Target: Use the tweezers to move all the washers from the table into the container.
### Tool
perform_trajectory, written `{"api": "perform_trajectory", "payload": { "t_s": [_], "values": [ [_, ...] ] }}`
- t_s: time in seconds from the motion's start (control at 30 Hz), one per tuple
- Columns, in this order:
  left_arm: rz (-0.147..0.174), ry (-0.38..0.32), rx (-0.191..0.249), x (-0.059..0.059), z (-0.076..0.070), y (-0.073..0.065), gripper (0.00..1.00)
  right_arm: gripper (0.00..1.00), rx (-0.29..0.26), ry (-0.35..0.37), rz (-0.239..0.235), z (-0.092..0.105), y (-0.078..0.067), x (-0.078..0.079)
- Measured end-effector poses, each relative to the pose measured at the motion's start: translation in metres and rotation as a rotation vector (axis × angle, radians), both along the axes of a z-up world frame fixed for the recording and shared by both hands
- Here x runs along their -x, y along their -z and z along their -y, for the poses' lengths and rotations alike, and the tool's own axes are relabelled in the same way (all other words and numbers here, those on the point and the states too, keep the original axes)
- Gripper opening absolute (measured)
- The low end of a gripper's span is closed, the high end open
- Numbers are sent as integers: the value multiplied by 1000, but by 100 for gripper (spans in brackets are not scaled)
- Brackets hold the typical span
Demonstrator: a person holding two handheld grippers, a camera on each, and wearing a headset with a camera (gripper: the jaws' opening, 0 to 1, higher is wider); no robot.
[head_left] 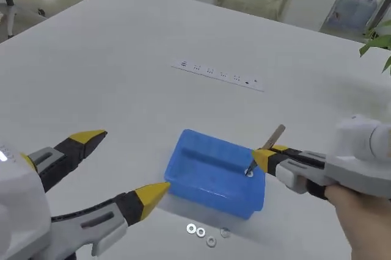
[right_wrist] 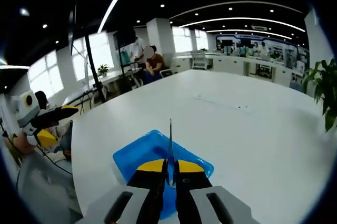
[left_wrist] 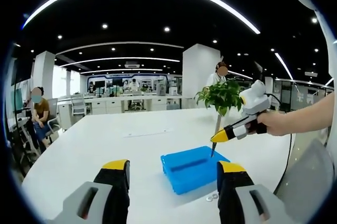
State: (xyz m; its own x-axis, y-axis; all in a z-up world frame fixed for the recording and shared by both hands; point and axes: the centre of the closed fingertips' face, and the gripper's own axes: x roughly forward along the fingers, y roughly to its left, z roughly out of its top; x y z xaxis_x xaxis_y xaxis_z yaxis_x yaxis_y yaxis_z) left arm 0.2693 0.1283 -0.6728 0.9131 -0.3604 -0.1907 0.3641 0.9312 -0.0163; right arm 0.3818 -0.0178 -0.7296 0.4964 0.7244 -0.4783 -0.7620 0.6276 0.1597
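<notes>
Bright overhead light, fisheye-warped edges.

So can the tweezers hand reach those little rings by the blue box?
Probably yes. The small silver metal washers lie uncovered on the white table just in front of the blue plastic container, and the right gripper holding the thin metal tweezers hovers over that container. Nothing lies between.

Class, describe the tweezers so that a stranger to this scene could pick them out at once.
On the big white table sits a blue container. At its rim the right gripper is shut on the tweezers, a thin metal strip slanting through the yellow tips with its point down in the container. The washers nearby are small flat rings on the table.
</notes>
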Motion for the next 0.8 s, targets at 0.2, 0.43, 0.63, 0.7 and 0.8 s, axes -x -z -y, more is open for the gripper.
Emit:
{"api": "perform_trajectory", "payload": {
  "t_s": [0.2, 0.43, 0.63, 0.7, 0.8],
  "values": [
    [-7, 2, -7, 0, 2, 1, 71, 3, 33, -7, -4, -2, 18, -5],
    [-11, -9, -2, 0, 1, 1, 71, 3, 48, -18, -15, -7, 30, -4],
    [-16, -3, 2, 0, 3, 1, 71, 3, 63, -3, -27, -3, 36, -7],
    [-16, -1, -1, 0, 3, 1, 71, 3, 67, -6, -22, -3, 37, -7],
    [-17, -2, -3, 0, 3, 1, 71, 3, 79, -14, -18, -2, 40, -7]
  ]
}}
